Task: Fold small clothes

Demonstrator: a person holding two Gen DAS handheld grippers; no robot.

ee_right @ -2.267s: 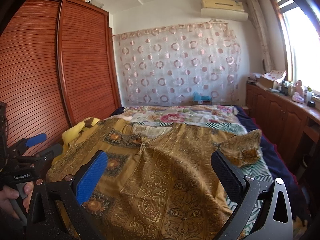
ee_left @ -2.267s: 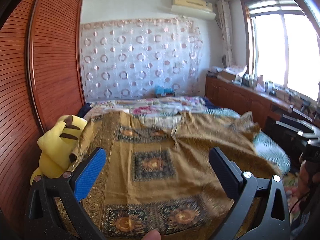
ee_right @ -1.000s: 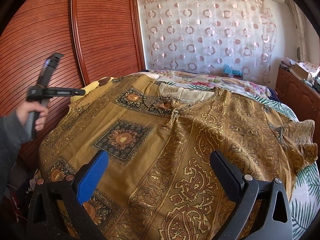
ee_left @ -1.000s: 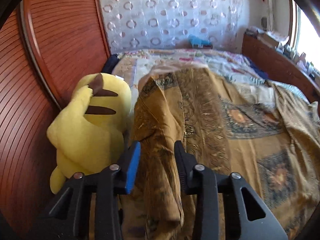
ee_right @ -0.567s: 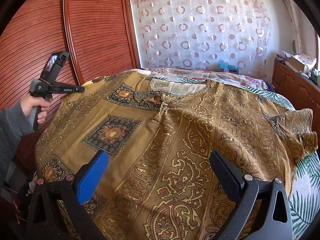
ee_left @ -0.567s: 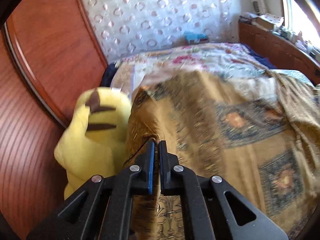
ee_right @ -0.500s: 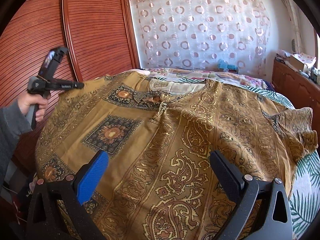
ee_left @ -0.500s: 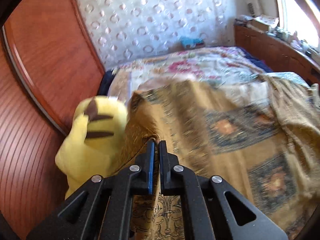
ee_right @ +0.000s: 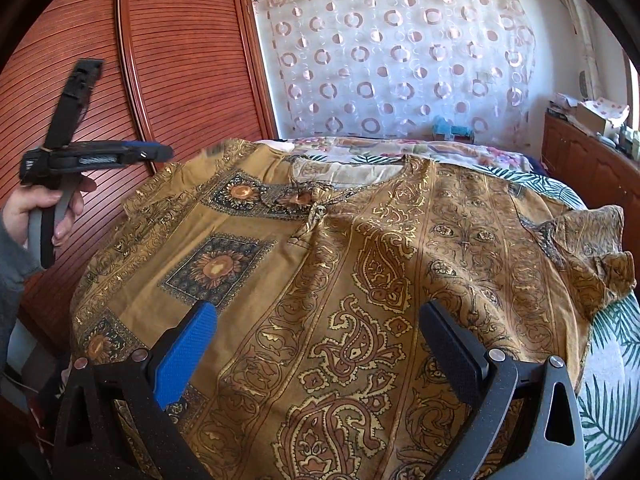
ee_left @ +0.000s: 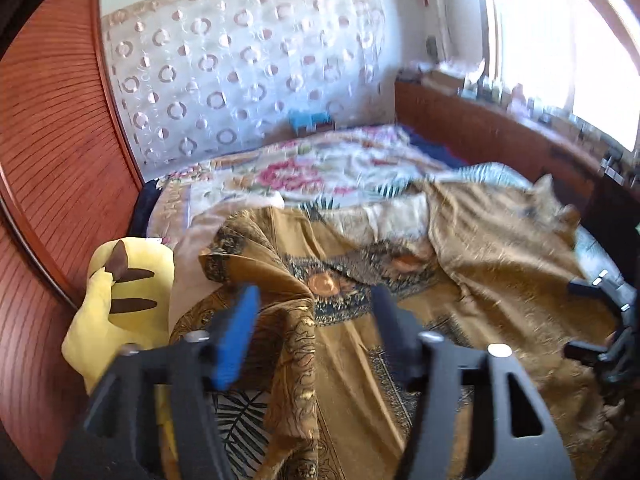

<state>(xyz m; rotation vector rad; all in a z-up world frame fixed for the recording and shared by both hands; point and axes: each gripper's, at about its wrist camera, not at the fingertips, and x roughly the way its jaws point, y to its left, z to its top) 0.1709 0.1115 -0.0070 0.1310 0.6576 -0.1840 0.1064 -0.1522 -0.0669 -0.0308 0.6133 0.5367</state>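
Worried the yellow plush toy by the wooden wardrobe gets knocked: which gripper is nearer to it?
Left. The left gripper hovers open right beside the yellow plush toy, over the mustard patterned garment. The right gripper is open over the garment's middle, further away.

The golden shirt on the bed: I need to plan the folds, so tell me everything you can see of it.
The shirt is thin mustard-gold cloth printed with paisley stripes and dark sunflower squares, with a round neckline. It lies spread front-up across the bed, one short sleeve crumpled at its right edge. Its other side is lifted into a loose fold between the open pads of the left gripper, which have just been opening, beside a yellow plush toy.
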